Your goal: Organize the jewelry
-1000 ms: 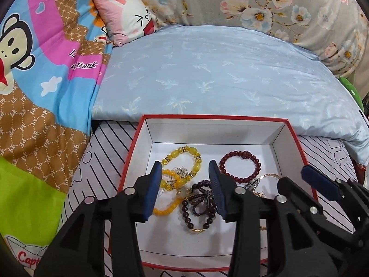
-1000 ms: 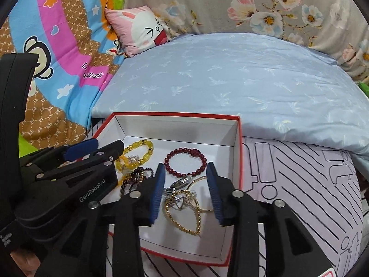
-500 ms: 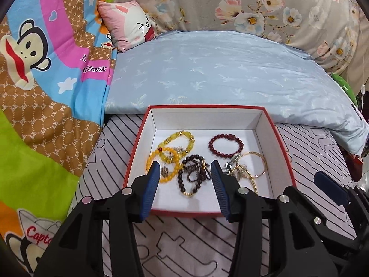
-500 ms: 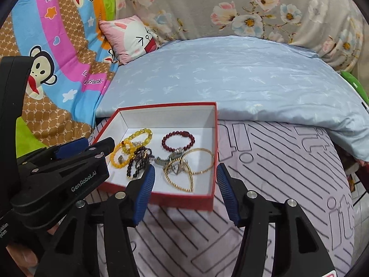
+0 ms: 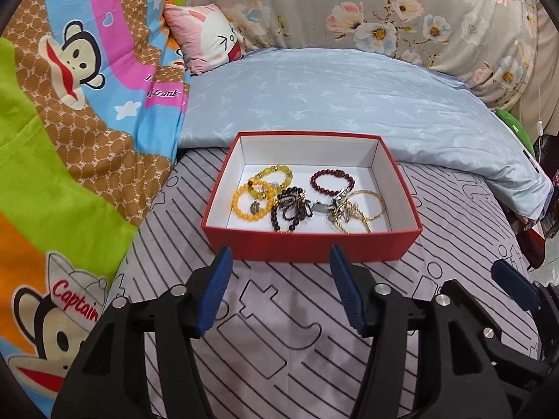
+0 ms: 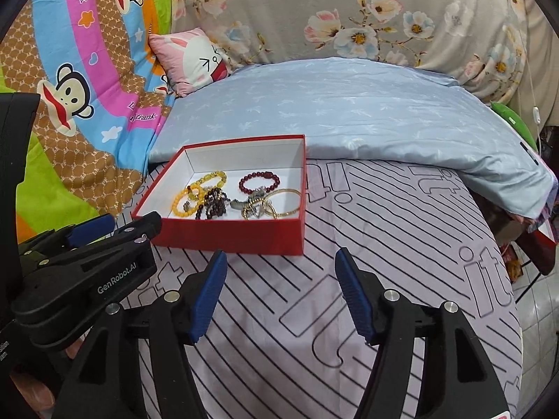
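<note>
Left gripper point(image 5: 279, 262) and right gripper point(image 6: 279, 265): fingers apart, just been opening, nothing between them. Red box point(image 5: 314, 246) of bracelets point(image 5: 332, 183) sits on the bed just beyond the fingertips. Left gripper's body reads "GenRobot.AI"; quilt point(image 5: 70, 111) reads "Captain", "frank".

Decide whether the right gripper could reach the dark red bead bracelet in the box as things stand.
Probably yes: the right gripper is open and empty, the red box has no lid, and the dark red bead bracelet lies uncovered.

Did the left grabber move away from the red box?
Yes. The left gripper, open and empty, pulled back: its fingertips were over the jewelry, now short of the red box's near wall.
</note>
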`<control>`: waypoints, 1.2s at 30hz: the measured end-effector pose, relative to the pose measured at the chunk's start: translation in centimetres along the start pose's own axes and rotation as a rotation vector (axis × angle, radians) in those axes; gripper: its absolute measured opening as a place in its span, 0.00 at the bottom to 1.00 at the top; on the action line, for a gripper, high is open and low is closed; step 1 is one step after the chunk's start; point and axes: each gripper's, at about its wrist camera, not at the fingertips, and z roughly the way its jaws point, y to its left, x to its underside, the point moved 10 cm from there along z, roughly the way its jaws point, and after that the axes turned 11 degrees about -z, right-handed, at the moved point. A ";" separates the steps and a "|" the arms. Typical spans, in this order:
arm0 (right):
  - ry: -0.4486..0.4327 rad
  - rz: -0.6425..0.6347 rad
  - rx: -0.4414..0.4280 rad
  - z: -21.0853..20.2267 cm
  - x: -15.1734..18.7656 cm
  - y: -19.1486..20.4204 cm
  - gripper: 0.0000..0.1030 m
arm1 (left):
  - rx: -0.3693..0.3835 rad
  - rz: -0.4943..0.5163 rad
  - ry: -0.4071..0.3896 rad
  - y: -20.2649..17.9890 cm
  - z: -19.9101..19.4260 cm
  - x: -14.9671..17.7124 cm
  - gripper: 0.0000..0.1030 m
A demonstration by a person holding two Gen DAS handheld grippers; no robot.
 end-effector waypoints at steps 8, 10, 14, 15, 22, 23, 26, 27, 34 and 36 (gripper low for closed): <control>0.029 -0.015 0.043 -1.6 2.7 0.2 0.64 | -0.040 -0.010 0.015 1.1 -1.3 2.8 0.62; 0.032 -0.015 0.049 -1.9 3.1 0.3 0.64 | -0.048 -0.022 0.019 1.5 -1.6 3.3 0.66; 0.036 0.000 0.041 -2.5 3.6 0.6 0.65 | -0.055 -0.048 0.030 2.1 -2.0 4.2 0.66; 0.037 -0.002 0.044 -2.6 3.7 0.6 0.66 | -0.060 -0.053 0.032 2.3 -2.1 4.5 0.66; 0.045 0.011 0.050 -2.7 4.4 0.9 0.69 | -0.085 -0.069 0.037 3.2 -2.5 5.4 0.67; 0.047 0.012 0.051 -2.7 4.5 1.0 0.69 | -0.088 -0.069 0.036 3.3 -2.5 5.4 0.67; 0.047 0.014 0.049 -2.8 4.6 1.0 0.69 | -0.083 -0.068 0.033 3.3 -2.6 5.4 0.67; 0.046 0.013 0.052 -2.8 4.6 1.0 0.69 | -0.080 -0.067 0.031 3.3 -2.7 5.4 0.67; 0.045 0.010 0.068 -2.8 4.7 0.7 0.69 | -0.081 -0.051 0.027 2.9 -2.7 5.4 0.67; 0.045 0.008 0.069 -2.8 4.7 0.7 0.69 | -0.077 -0.053 0.032 2.9 -2.6 5.5 0.67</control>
